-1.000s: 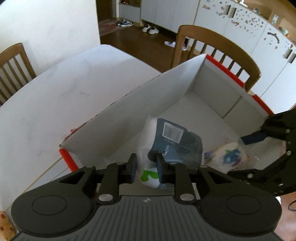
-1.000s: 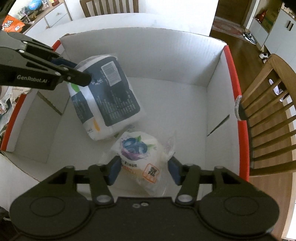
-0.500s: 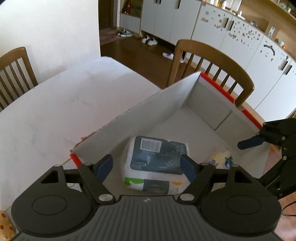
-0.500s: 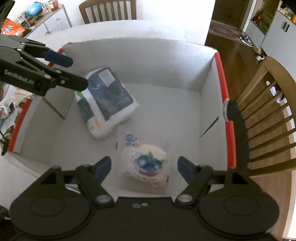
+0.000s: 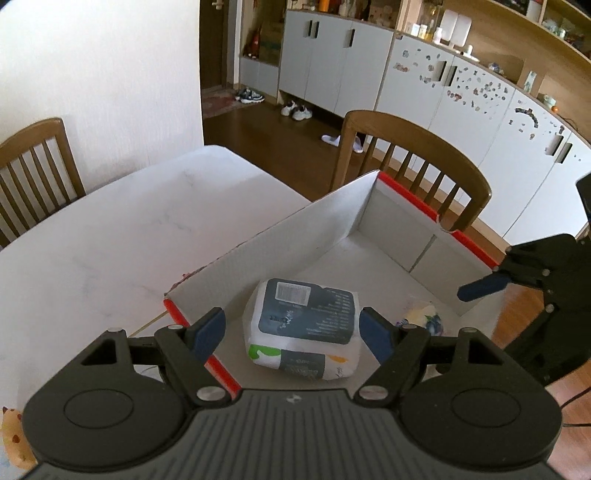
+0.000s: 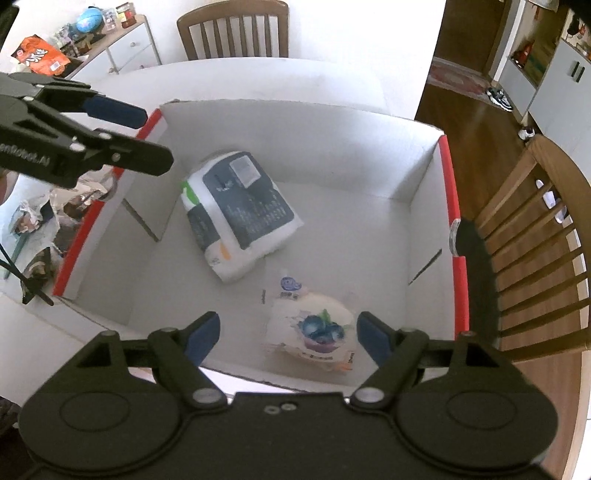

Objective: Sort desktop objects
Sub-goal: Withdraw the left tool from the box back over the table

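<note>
- Left gripper (image 5: pixel 293 330): jaws wide apart, nothing held.
- Right gripper (image 6: pixel 288 332): jaws wide apart, nothing held.
- Tissue pack (image 6: pixel 236 214) and snack bag (image 6: pixel 314 328) lie loose on the floor of the box (image 6: pixel 295 140).
- Clutter (image 6: pixel 40 218) remains outside the box; sorting judged incomplete.

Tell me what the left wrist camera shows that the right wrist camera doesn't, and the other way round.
Only the left wrist view shows the white cabinets and pairs of shoes on the floor below them. Only the right wrist view shows the orange snack bag and globe on a sideboard. Both show the white cardboard box with red edges holding the dark blue and white tissue pack and the blueberry-printed pouch.
</note>
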### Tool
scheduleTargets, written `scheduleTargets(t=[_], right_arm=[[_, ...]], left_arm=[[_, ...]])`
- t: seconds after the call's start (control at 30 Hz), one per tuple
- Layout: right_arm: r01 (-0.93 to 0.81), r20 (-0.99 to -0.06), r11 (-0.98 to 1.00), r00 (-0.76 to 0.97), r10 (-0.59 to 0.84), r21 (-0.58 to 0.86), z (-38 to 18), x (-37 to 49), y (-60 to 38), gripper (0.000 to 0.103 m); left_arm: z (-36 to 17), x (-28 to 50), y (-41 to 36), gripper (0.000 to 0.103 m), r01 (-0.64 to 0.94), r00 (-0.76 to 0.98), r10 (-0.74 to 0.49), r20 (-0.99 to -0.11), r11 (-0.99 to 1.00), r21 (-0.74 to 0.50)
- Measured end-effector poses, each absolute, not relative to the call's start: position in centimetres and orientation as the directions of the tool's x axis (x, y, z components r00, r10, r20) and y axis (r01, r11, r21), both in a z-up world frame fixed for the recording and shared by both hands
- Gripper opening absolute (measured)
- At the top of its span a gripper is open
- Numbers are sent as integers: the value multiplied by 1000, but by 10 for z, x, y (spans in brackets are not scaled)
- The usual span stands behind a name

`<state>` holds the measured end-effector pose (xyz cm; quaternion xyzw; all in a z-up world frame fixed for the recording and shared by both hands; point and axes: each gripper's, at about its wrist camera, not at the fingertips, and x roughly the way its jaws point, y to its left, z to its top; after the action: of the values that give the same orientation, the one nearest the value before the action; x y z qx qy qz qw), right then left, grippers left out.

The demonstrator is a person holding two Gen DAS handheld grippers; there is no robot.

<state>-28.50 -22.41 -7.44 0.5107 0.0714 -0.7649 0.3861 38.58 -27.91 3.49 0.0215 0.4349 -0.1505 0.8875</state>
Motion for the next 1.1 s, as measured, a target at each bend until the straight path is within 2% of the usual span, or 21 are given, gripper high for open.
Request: scheduleTargets(t=[0.43,0.67,0.7,0.83,1.1], right_arm=[[623,-795,-717,-242,-556,312,-41,-254,-229,87],[624,-772,-720,-282,-569,303,-17,-223,-240,96],[622,-770,-722,-288,-570,303,-14,-220,-243,96],[613,-756,-730,-313,-575,302,-5,-202,-255,97],[582,-743,-754,-349,-571,305,8,-164,-287,98]], left_arm=[[57,328,-264,82,309,618,-301,-727,942,-128],[65,292,-243,84,322,628,-335,-703,934,-157],[66,287,-240,85,320,632,-335,-698,934,-158],[70,262,-223,103,314,650,-349,-675,932,-181],[70,215,-191,103,315,663,-342,-666,934,-167]])
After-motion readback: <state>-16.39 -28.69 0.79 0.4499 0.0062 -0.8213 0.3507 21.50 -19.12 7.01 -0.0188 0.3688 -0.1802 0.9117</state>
